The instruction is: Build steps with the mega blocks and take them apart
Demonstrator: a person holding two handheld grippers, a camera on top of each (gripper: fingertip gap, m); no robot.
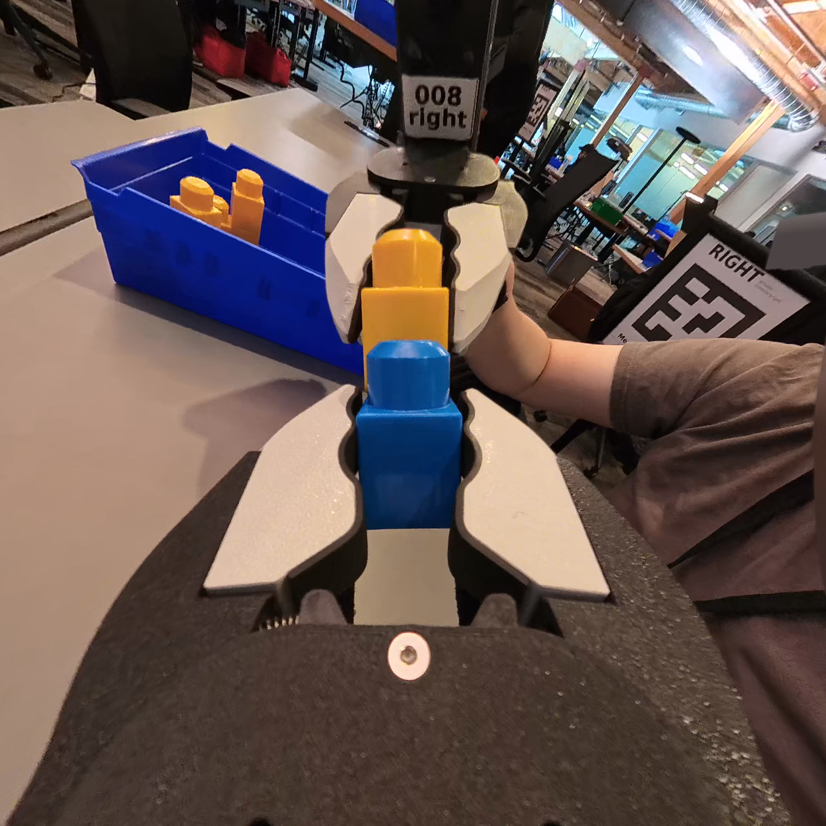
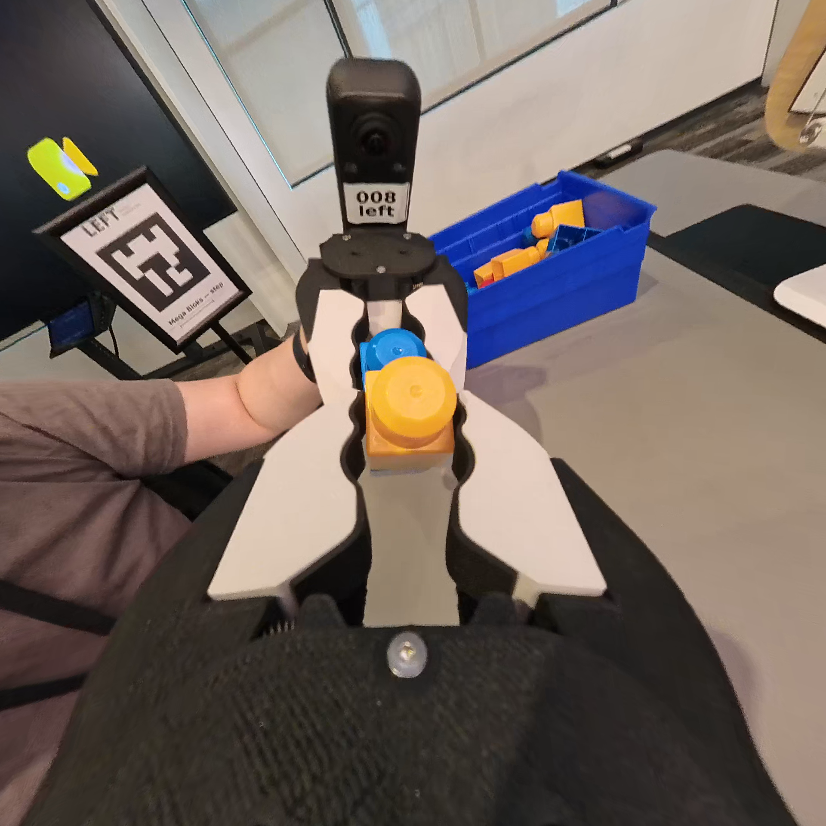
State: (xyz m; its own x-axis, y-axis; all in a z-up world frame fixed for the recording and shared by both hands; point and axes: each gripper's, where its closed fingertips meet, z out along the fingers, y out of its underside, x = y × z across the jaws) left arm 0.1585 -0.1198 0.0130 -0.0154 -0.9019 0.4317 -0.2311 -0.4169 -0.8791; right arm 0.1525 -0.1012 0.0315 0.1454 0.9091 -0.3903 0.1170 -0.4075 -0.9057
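Observation:
In the left wrist view my left gripper (image 1: 409,398) is shut on a blue block (image 1: 409,465), stud up. Facing it, my right gripper (image 1: 406,337) is shut on a yellow block (image 1: 404,313) that touches the blue one on its far side and stands higher. In the right wrist view my right gripper (image 2: 409,402) grips the yellow block (image 2: 411,411), and the left gripper (image 2: 398,380) behind it grips the blue block (image 2: 391,351). Both blocks are held above the grey table (image 1: 111,424). I cannot tell if they are locked together.
A blue bin (image 1: 214,268) on the table holds yellow blocks (image 1: 223,208); in the right wrist view the bin (image 2: 558,308) holds several yellow and blue blocks. A person's arm (image 1: 536,371) reaches in. Framed marker signs (image 1: 697,308) (image 2: 147,263) stand beyond the table. Less than 4 cm separates the two grippers' tips.

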